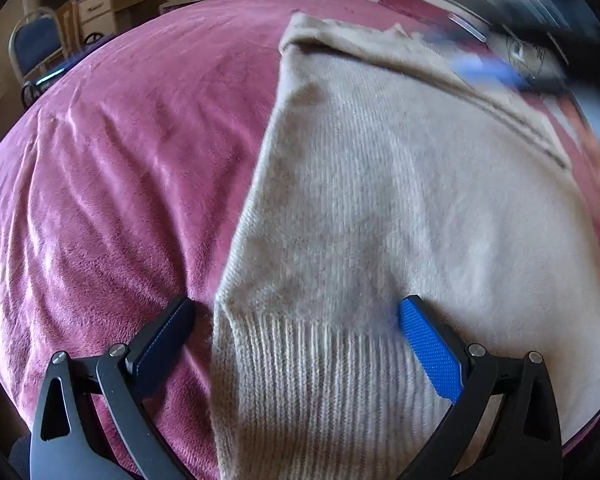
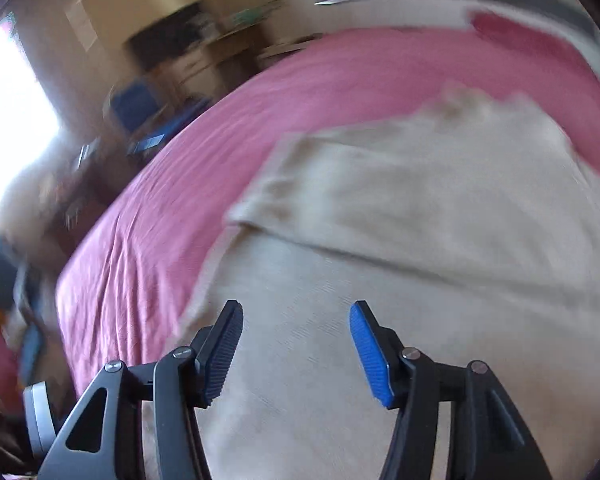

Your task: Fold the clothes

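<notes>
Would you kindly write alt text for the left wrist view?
A beige knit sweater lies on a pink blanket, its ribbed hem between the open fingers of the left gripper. A blurred dark and blue shape crosses the upper right corner.

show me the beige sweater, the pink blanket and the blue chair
beige sweater [image 1: 380, 208]: left wrist view, on the flat knit body above the ribbed hem
pink blanket [image 1: 120, 168]: left wrist view, on a bare wrinkled stretch left of the sweater
blue chair [image 1: 36, 46]: left wrist view, on its backrest
</notes>
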### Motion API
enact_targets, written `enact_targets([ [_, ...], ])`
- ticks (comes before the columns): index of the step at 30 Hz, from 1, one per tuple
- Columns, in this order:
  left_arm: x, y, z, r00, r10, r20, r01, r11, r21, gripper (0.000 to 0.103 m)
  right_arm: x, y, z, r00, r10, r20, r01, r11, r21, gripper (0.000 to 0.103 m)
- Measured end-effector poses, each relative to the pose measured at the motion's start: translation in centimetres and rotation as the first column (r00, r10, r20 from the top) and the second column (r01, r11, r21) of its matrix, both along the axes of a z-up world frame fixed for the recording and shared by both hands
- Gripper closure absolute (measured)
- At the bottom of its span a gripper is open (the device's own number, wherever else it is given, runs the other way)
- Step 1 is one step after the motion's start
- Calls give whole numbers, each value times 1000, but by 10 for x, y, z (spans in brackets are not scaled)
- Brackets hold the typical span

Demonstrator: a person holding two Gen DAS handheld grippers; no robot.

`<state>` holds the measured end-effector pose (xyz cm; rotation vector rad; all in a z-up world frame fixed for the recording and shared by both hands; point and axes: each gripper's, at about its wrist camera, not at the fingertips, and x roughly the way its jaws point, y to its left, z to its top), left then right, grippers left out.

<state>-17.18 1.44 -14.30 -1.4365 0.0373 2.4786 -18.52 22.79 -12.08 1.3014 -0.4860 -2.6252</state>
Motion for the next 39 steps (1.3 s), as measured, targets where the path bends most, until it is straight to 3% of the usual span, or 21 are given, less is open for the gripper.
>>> enact_targets([
  [5, -23, 6, 30, 997, 63, -44, -60, 996, 67, 0, 53, 122, -19, 966, -254, 39, 256, 962, -91, 45],
  [9, -33, 46, 31, 996, 38, -85, -40, 999, -18, 0, 88, 190, -36, 917, -395, 53, 398, 898, -189, 45],
  [11, -19, 44, 38, 995, 9, -95, -16, 997, -78, 0, 100, 216, -43, 884, -463, 62, 465, 857, -223, 45],
  [13, -32, 57, 20, 996, 9, -89, -22, 989, -148, 0, 109, 242, -48, 852, -520, 50, 516, 821, -245, 45],
  [16, -31, 54, 7, 996, 7, -89, -19, 991, -132, 0, 121, 277, -52, 824, -565, 37, 549, 781, -299, 48],
  [19, -24, 45, 1, 994, 7, -112, -17, 996, -87, 0, 129, 290, -48, 798, -603, 4, 573, 757, -312, 54],
  [21, -23, 47, -1, 992, 6, -128, -18, 995, -97, 0, 137, 297, -53, 764, -645, 8, 609, 718, -337, 53],
  [23, -21, 49, -2, 990, 4, -140, -19, 994, -107, 0, 138, 298, -61, 777, -628, 43, 596, 711, -374, 53],
  [25, -20, 48, -3, 990, 6, -140, -19, 995, -94, 0, 142, 296, -54, 794, -607, 44, 577, 727, -372, 53],
  [28, -16, 43, -2, 989, 9, -144, -20, 997, -80, 0, 161, 286, -36, 783, -622, 24, 585, 722, -370, 48],
  [30, -16, 44, -2, 989, 8, -146, -21, 996, -83, 0, 169, 274, -27, 801, -598, 0, 542, 726, -424, 48],
  [31, -10, 22, 6, 989, 7, -145, -19, 996, -85, 0, 162, 267, -28, 817, -577, 2, 521, 737, -431, 48],
  [34, 18, -24, 28, 991, 2, -134, -14, 996, -84, 0, 140, 244, -33, 878, -478, 17, 446, 806, -388, 48],
  [36, 14, -17, 24, 992, -10, -125, 0, 997, -81, 0, 135, 247, -46, 847, -524, 89, 524, 799, -295, 50],
  [39, 10, -11, 25, 993, -19, -119, 9, 997, -80, 0, 149, 254, -47, 776, -622, 104, 627, 745, -227, 53],
])
